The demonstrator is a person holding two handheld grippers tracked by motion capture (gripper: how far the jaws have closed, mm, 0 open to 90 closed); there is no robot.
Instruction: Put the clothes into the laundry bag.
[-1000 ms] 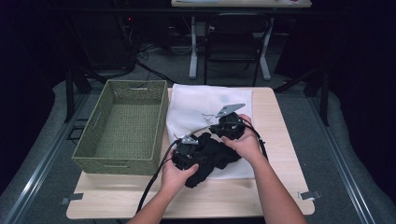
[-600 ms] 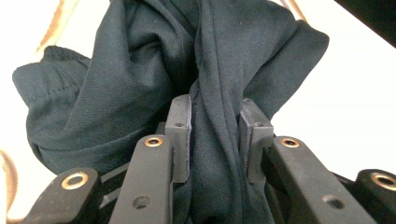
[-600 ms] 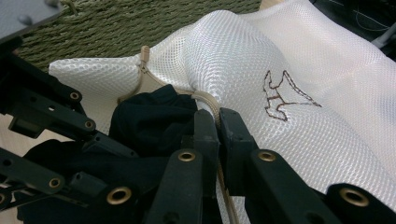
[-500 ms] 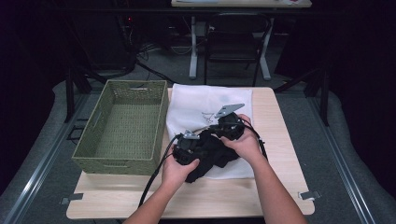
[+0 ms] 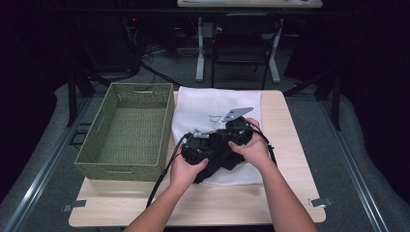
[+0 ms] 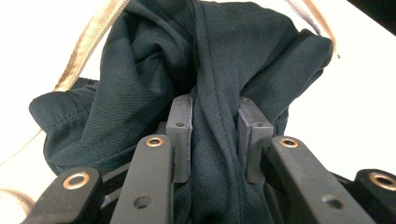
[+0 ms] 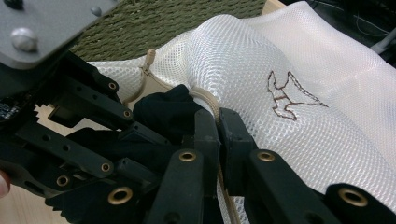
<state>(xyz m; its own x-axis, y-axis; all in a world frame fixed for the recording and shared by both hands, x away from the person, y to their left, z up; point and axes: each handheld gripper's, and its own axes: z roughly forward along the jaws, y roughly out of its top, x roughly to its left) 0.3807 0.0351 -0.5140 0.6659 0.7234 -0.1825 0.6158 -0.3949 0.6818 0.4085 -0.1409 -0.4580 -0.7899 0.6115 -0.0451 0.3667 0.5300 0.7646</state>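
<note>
Clamping dark garment [image 6: 219,70] in left fingers [image 6: 180,135], right fingers [image 7: 233,135] pinching mesh bag [image 7: 299,70] rim; hands barely shifted.

Left tongs [image 6: 215,135] rise from the bottom of the frame, both jaws pinching a thick bunched fold of dark navy cloth [image 6: 159,84] between the pads, fabric squeezed into vertical creases in the gap. The cloth heaps up beyond the jaws in a crumpled mound, spilling left and right, with a visible twill weave and a stitched hem at the lower left. It sits inside a white bag [image 6: 364,93] whose tan zipper tape [image 6: 91,39] runs along the upper left and again at the upper right edge of the mound.
</note>
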